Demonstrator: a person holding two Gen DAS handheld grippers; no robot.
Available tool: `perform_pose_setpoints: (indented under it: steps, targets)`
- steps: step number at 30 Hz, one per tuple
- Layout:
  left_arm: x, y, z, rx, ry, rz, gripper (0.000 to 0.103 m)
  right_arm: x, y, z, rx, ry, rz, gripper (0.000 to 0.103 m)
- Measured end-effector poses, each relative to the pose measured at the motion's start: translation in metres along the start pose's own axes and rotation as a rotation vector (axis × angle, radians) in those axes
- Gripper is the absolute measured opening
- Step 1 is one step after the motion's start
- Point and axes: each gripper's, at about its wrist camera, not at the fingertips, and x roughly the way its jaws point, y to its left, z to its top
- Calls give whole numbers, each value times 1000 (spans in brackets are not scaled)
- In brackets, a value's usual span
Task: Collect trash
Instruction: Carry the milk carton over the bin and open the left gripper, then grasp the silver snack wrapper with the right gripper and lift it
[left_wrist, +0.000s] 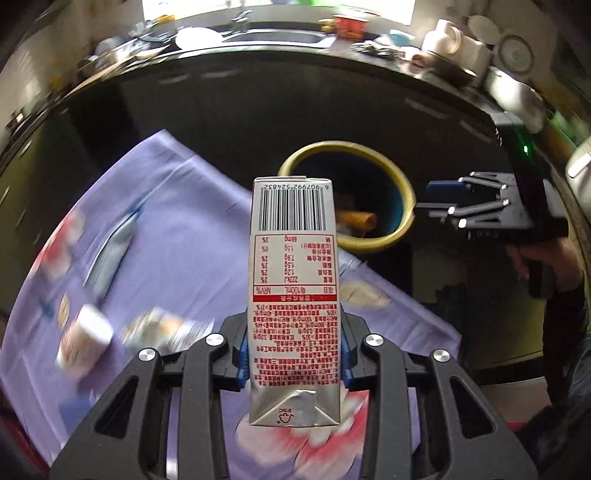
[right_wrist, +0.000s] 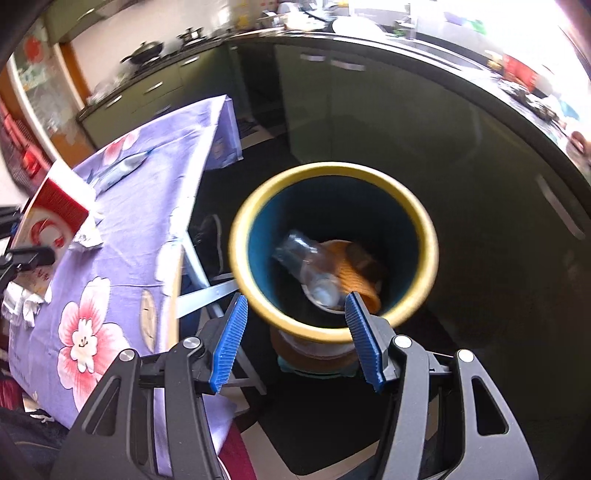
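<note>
My left gripper (left_wrist: 293, 356) is shut on a white drink carton (left_wrist: 293, 295) with red print and a barcode, its blue pads pressed on both sides. The carton stands upright above the purple floral tablecloth (left_wrist: 192, 236), in front of a yellow-rimmed blue bin (left_wrist: 404, 225). In the right wrist view my right gripper (right_wrist: 295, 332) hangs open and empty over the bin's near rim (right_wrist: 240, 236). Inside the bin lie a clear plastic bottle (right_wrist: 306, 258) and an orange item (right_wrist: 354, 273). The right gripper (left_wrist: 428, 205) also shows to the right of the bin. The carton's red and white face (right_wrist: 55, 210) appears at the left edge.
On the cloth lie a grey-blue tube (left_wrist: 110, 251), a small white cup (left_wrist: 85, 339), a crumpled wrapper (left_wrist: 162, 328) and crumpled paper (right_wrist: 86, 236). Dark cabinets (right_wrist: 406, 110) under a cluttered counter stand behind the bin. The table's metal legs (right_wrist: 199, 269) are beside it.
</note>
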Motion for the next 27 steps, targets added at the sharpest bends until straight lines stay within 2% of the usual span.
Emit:
perform_pose_setpoints:
  steps: [4,8,11,14,16,19,23,27]
  targets:
    - [42,-32,56,75,5,-68,34,-10,-22,-8,45,-2,-24,55]
    - [91,-49,97,94,21,-120,34,-17,-36,-18,76,8,-45,55]
    - [129,-58,121,89,35,-126,35,-21,-44,-22,97,16,-58,55]
    - [147,-58,132,85,7,-90,65,-25,-47,-26,105,21,-68,56]
    - [141,-56,130,72,-25,-77,65,-28,-48,-27,106,21,-70,56]
    - [109,-46,117,54,-69,-113,66,-27,-45,-27,106,19,-69,57]
    - [42,-24,81,35,-201,-99,79,-19,-32,-21,86,21,-47,57]
    - [-19,14,32,-37,-289,-73,84,-11,-1,-15,33,32,-11,57]
